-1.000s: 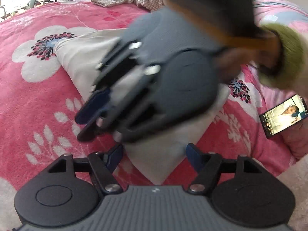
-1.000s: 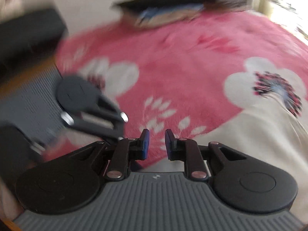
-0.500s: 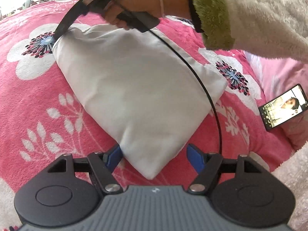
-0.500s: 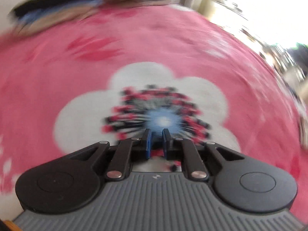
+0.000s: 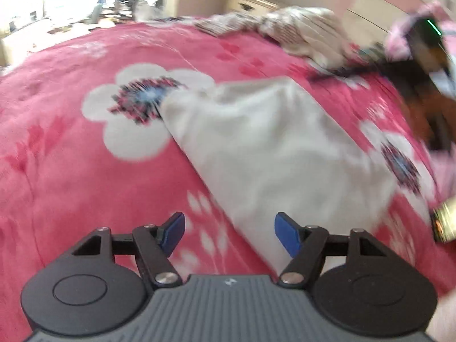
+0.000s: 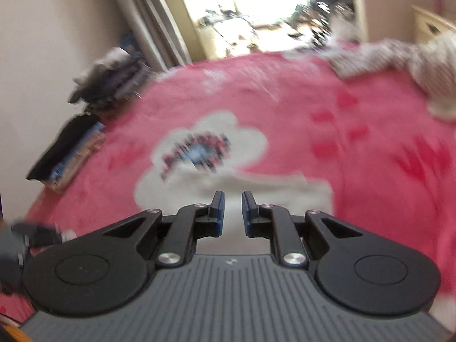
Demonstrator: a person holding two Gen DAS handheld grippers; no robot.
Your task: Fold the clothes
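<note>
Between folds: white garment (image 5: 265,154) lying flat on the pink bed (image 5: 71,193). Left tool (image 5: 228,229) wide open, empty, over its near corner; right tool (image 6: 232,209) narrowly parted, empty. Next: regripping an edge.

Bed covered by pink floral blanket (image 5: 71,171). Plain beige wall (image 6: 42,42) on the left in right view, grey curtain (image 6: 148,20) beside a bright, overexposed window (image 6: 256,5). Cream cabinet (image 5: 250,2) against the far wall. Daylight; both views motion-blurred.
</note>
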